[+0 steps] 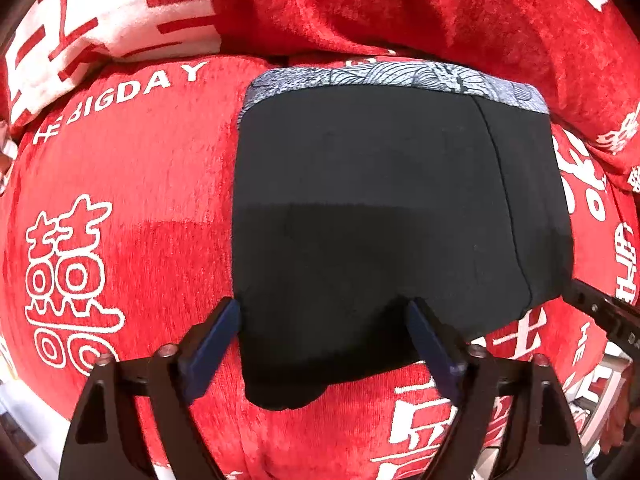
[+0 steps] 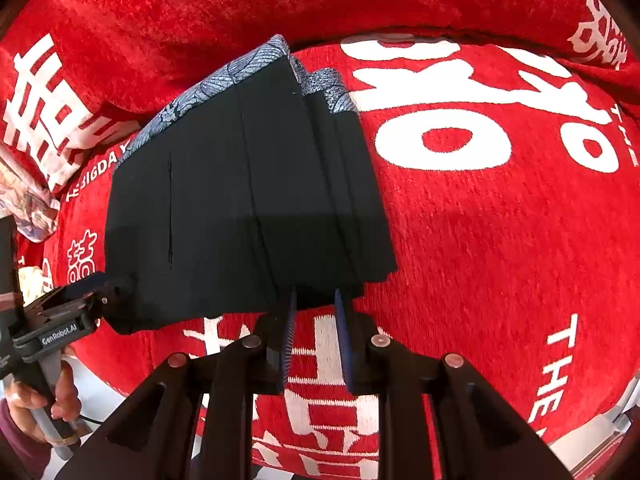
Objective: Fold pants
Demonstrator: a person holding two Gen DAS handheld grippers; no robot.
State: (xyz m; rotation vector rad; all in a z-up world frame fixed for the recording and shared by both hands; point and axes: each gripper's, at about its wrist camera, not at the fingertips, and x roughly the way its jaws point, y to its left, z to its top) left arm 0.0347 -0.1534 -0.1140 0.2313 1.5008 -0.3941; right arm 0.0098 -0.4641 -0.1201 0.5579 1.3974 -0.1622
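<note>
The black pants (image 1: 380,216), short with a grey patterned waistband (image 1: 400,78), lie folded on a red cushion; they also show in the right wrist view (image 2: 240,200) with stacked folded layers at their right side. My left gripper (image 1: 324,312) is open, its blue pads on either side of the near hem, fabric between them. My right gripper (image 2: 316,304) is partly open at the near right corner of the pants, with the hem edge at its tips. The left gripper also shows in the right wrist view (image 2: 96,292), at the hem's left corner.
The red cushion (image 2: 500,240) with white lettering covers the seat, with a red backrest cushion (image 1: 400,4) behind it. A pale patterned cloth (image 2: 24,200) lies at the far left. The seat's front edge drops to a light floor (image 2: 92,392).
</note>
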